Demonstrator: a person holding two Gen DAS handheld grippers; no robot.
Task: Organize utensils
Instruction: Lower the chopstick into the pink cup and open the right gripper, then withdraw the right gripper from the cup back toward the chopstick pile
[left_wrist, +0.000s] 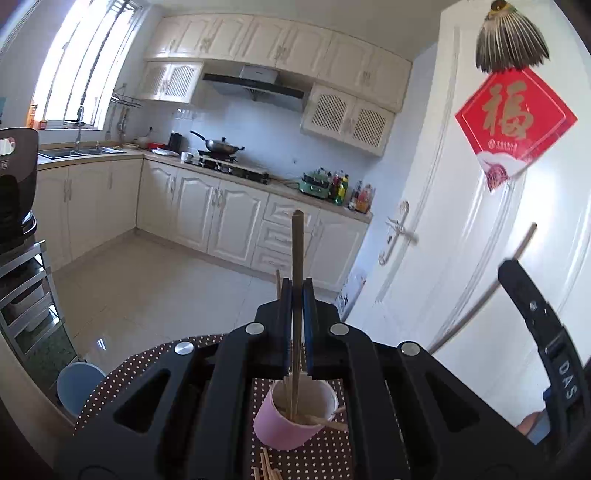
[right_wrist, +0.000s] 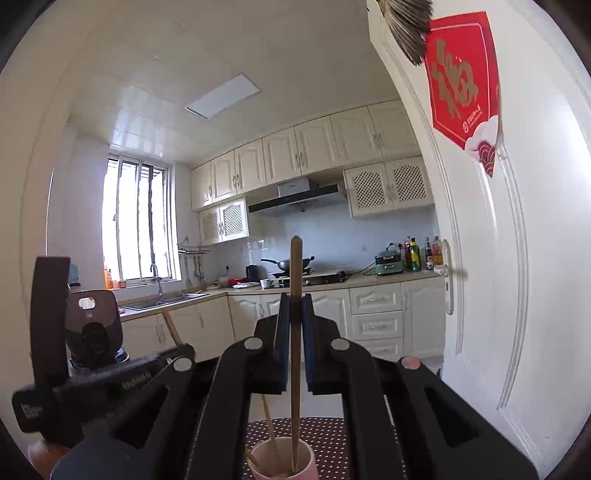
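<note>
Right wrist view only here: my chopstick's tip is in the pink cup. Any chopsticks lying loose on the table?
Observer: Yes. The left wrist view shows loose chopsticks on the dotted tablecloth, on the camera side of the pink cup.
Operator: What is the left gripper doing?
Observer: The left gripper is shut on a chopstick held upright, its lower end inside the cup.
Operator: Anything beside the table?
Observer: A blue stool by the table's left edge.
</note>
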